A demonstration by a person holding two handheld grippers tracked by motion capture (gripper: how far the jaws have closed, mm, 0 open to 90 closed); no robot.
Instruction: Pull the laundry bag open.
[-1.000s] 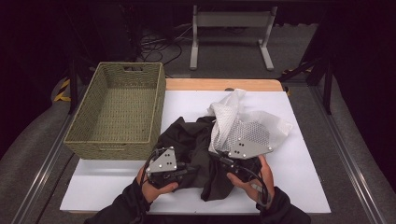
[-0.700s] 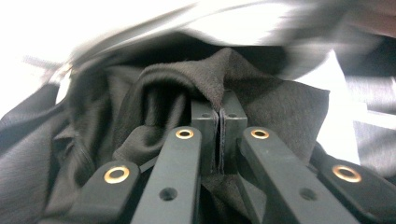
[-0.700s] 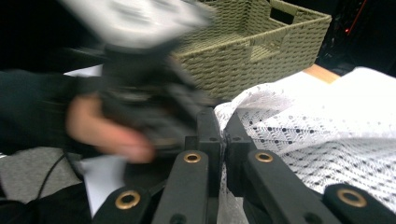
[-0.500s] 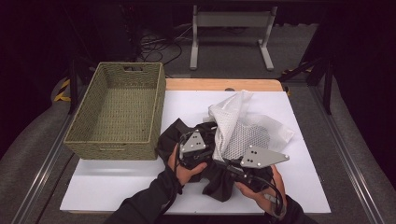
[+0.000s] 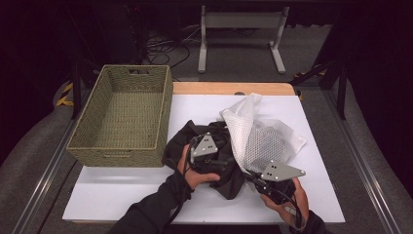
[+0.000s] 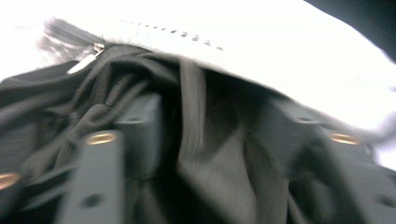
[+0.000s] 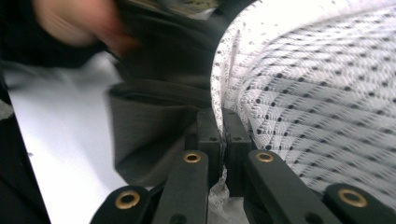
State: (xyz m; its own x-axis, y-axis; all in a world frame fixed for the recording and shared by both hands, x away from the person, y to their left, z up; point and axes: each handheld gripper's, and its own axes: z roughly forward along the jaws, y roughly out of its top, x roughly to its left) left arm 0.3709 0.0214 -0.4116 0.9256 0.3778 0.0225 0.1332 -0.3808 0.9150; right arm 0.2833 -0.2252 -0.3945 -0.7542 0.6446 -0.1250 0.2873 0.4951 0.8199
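A black garment (image 5: pixel 214 156) lies crumpled beside the mesh laundry bag (image 5: pixel 258 141) on the tabletop (image 5: pixel 122 190). The right hand-held gripper (image 7: pixel 223 135) pinches the bag's rim; the left hand-held gripper (image 6: pixel 205 140), jaws just opening, straddles limp, light fabric best gathered by a thick fold.
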